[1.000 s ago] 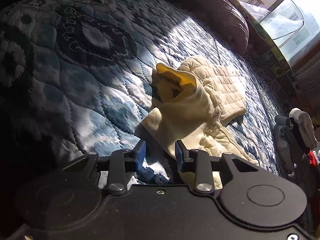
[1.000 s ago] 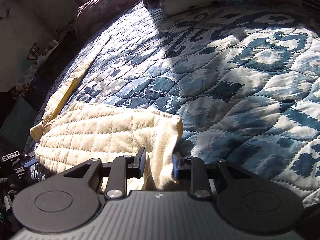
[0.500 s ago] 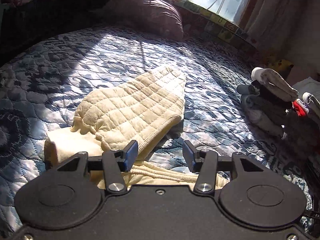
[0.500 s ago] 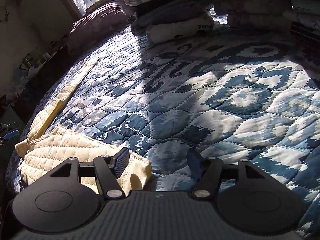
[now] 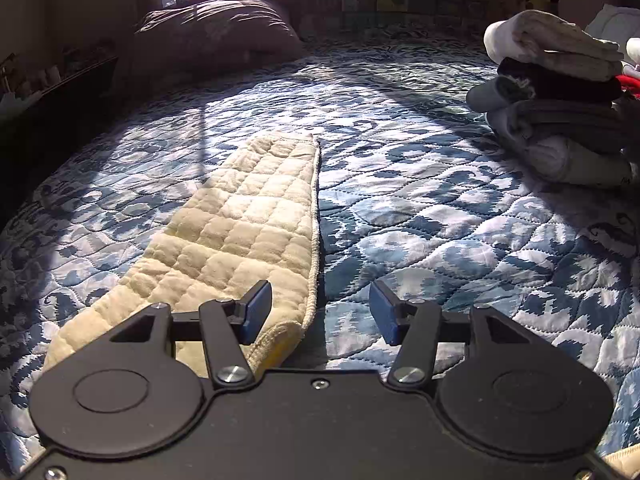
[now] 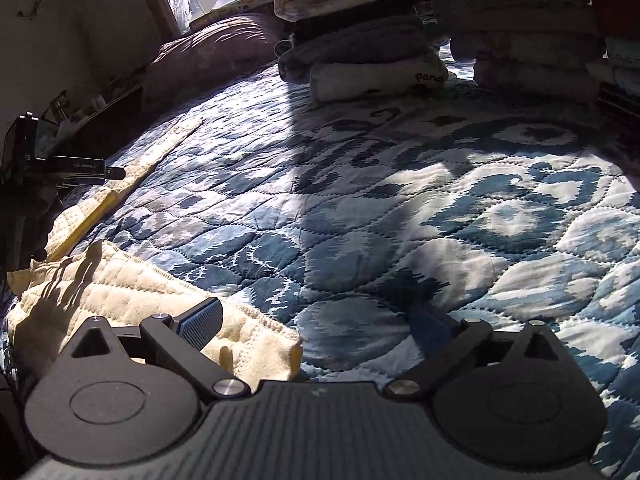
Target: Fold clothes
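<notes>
Lying flat on the blue quilted bed (image 5: 420, 208), the cream quilted garment (image 5: 248, 216) stretches lengthwise. We note both jaws spread, gripping nothing: left hand-held gripper (image 5: 320, 312), right hand-held gripper (image 6: 316, 326). Folded stacks (image 5: 556, 108) sit beyond.

My bed (image 5: 420, 208) wears a blue-and-white quilted cover. On it lies a cream quilted garment (image 5: 240, 232), folded long and flat. A brown pillow (image 5: 216, 36) rests at the head, and stacks of folded clothes (image 5: 560, 112) sit to the right.
</notes>
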The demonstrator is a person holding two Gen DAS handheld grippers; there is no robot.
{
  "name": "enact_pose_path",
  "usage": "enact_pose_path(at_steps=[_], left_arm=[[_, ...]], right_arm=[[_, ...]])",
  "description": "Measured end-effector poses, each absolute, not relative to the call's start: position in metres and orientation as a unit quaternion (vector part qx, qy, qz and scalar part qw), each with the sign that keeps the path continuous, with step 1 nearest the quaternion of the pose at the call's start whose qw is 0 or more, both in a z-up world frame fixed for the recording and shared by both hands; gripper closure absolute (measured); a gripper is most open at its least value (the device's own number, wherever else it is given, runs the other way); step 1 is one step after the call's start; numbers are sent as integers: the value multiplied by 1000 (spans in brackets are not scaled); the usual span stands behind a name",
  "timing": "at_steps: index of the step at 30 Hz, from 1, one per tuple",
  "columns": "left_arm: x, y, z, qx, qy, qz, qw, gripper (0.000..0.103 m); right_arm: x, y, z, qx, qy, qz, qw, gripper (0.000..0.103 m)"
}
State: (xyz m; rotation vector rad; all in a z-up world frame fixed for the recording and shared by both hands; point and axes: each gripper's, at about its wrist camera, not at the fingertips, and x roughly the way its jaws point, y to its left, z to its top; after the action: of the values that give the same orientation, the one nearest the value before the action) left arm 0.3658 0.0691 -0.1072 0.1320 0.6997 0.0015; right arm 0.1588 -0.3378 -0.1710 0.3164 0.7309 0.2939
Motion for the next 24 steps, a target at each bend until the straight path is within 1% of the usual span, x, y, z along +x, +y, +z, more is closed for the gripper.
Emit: enact_pose_path(at_steps=[3, 6, 8, 9, 10, 11, 15, 16, 20, 24], left_arm=[[404, 56, -117, 102, 354, 15, 930, 51], [441, 42, -135, 167, 377, 33, 910, 51], [461, 37, -147, 207, 384, 51, 898, 55], [468, 37, -148, 214, 384, 59, 896, 59], [474, 37, -149, 222, 385, 67, 893, 68], [482, 36, -150, 231, 388, 76, 889, 72], [504, 34, -157, 252, 413, 89, 871, 92], [504, 32, -156, 255, 413, 89, 870, 95], [486, 21, -139, 254, 396, 71, 880, 96], [433, -10, -117, 266, 354, 3, 897, 96]], right_arm=[[159, -348, -173, 189, 346, 149, 907, 4], [159, -354, -175, 212, 340, 151, 904, 4], [159, -352, -175, 210, 339, 151, 905, 4], [159, -351, -175, 207, 339, 150, 905, 4], [159, -350, -175, 204, 338, 150, 906, 3], [159, -349, -175, 201, 338, 150, 907, 3], [160, -352, -176, 209, 337, 154, 905, 1], [160, -354, -177, 216, 336, 155, 903, 1], [160, -363, -178, 250, 332, 161, 895, 1], [161, -367, -179, 267, 330, 164, 890, 1]])
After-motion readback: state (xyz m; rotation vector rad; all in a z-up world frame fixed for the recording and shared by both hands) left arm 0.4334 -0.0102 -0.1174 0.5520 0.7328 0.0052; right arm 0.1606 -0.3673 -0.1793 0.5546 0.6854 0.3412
